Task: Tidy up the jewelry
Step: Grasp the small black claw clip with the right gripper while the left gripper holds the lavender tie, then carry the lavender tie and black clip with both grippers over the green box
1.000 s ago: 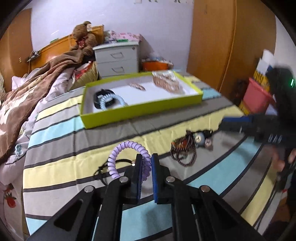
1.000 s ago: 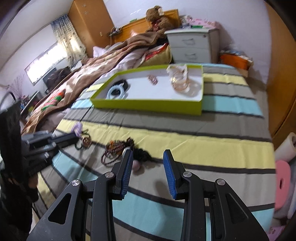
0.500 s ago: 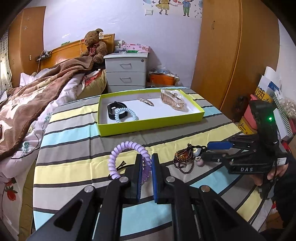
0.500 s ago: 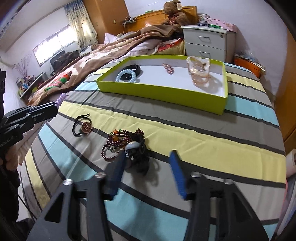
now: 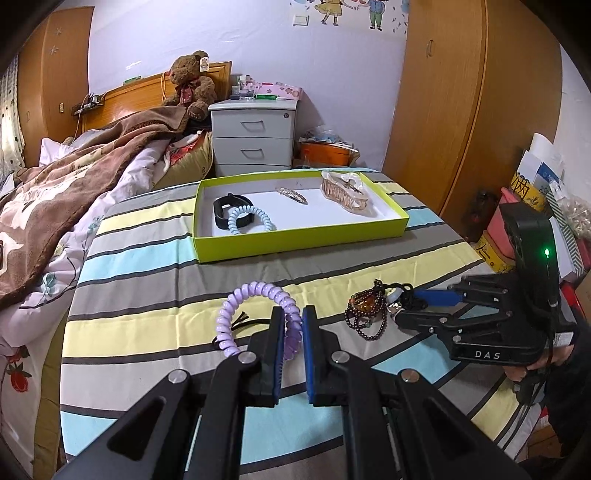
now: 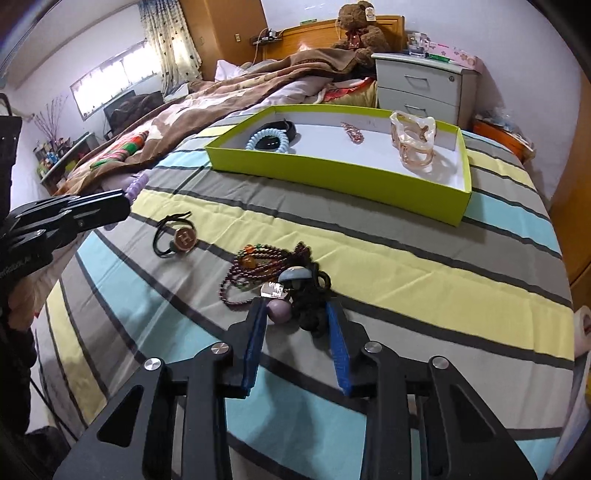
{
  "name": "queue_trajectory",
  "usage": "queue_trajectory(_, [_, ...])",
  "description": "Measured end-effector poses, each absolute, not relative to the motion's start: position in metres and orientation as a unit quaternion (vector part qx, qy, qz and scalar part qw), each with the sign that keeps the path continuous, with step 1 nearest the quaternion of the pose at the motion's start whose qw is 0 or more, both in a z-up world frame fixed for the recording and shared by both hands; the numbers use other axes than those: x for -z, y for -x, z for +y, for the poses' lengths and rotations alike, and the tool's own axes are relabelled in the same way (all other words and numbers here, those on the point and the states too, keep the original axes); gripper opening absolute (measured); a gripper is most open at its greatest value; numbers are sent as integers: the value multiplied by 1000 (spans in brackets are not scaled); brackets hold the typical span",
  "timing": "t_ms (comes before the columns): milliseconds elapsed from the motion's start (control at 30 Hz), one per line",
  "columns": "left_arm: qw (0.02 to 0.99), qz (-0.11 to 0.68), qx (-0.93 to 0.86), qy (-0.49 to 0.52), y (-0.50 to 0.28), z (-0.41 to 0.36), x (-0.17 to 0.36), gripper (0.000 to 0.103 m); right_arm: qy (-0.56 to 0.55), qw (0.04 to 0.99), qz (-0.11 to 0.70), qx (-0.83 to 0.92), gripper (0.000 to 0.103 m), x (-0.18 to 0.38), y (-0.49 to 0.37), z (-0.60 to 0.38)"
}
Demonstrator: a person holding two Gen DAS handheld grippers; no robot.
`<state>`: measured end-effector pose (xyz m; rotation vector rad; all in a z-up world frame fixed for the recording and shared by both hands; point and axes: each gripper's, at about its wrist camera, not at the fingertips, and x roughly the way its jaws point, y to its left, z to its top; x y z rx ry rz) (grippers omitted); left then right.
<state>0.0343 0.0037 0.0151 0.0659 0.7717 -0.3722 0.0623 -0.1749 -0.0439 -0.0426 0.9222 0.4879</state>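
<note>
Narrowing right fingers (image 6: 297, 314) now straddle the black charm bundle (image 6: 310, 310); left (image 5: 293, 325) clamps purple coil (image 5: 255, 295).

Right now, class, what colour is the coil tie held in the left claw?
Lilac purple; the coil tie shows best in the left wrist view.

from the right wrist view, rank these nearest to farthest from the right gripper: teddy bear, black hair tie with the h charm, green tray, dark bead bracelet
1. dark bead bracelet, just ahead of the right gripper, slightly left
2. black hair tie with the H charm, further left on the striped cover
3. green tray, beyond, mid-bed
4. teddy bear, at the headboard
</note>
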Motion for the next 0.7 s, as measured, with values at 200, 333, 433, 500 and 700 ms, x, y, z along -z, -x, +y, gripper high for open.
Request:
queue_trajectory(200, [909,374,180,-31,-33,2,-15,10,23,870,433,-235,11,40,-56,-177])
queue_trajectory(333, [909,373,182,-31,-31,0,-15,10,19,868,437,-235,11,42,-53,-180])
queue_trajectory(433, [909,374,182,-30,-31,0,-15,10,15,868,434,-240,11,39,-48,-181])
queue_trajectory(500, [909,373,182,-30,-30,0,-15,10,16,869,430,-245,10,37,-44,-181])
queue_trajectory(700, [910,372,182,-32,-27,-1,-16,10,14,871,425,-247,10,34,-35,-184])
